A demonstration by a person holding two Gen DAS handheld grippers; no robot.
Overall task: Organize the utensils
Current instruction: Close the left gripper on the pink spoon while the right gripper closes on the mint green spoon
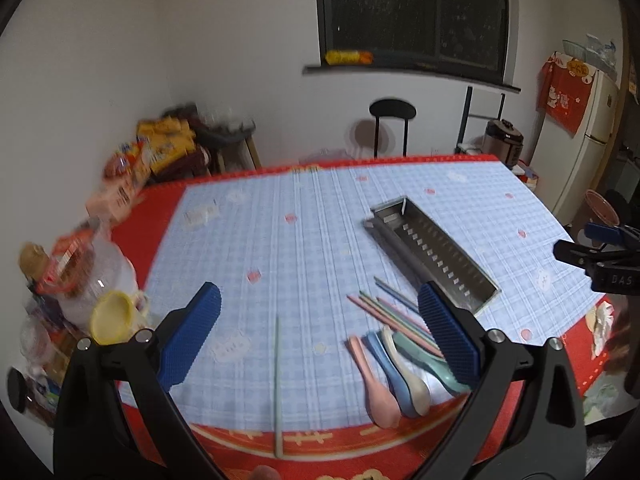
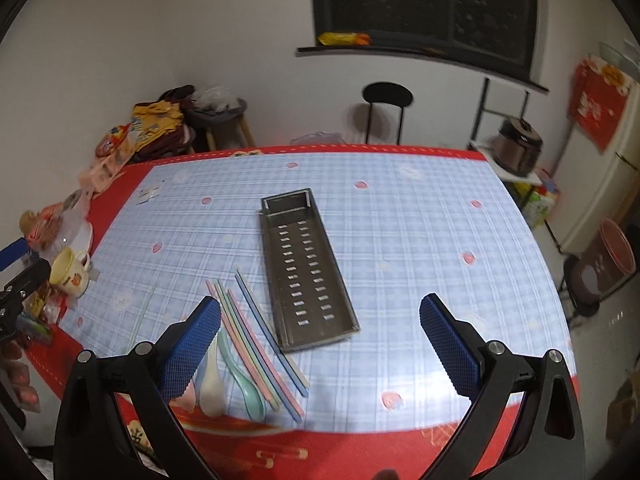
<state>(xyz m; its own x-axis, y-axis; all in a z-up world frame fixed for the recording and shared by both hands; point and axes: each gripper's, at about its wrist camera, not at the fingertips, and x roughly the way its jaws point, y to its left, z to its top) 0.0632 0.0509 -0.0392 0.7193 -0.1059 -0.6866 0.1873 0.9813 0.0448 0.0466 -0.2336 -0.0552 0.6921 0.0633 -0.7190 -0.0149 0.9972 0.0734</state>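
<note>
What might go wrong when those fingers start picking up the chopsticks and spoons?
The chopsticks lie flat and packed side by side, so the fingers could grab several or slip off. One stray chopstick reaches the table's near edge and might get knocked off. The tray sits loose and could slide if bumped.

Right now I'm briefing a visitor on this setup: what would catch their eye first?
The perforated metal tray in the middle of the blue checked tablecloth, apparently empty. Beside it lies a fan of pastel chopsticks and spoons, with one pale green chopstick lying apart. Both grippers, left and right, hover open above the table's near edge.
</note>
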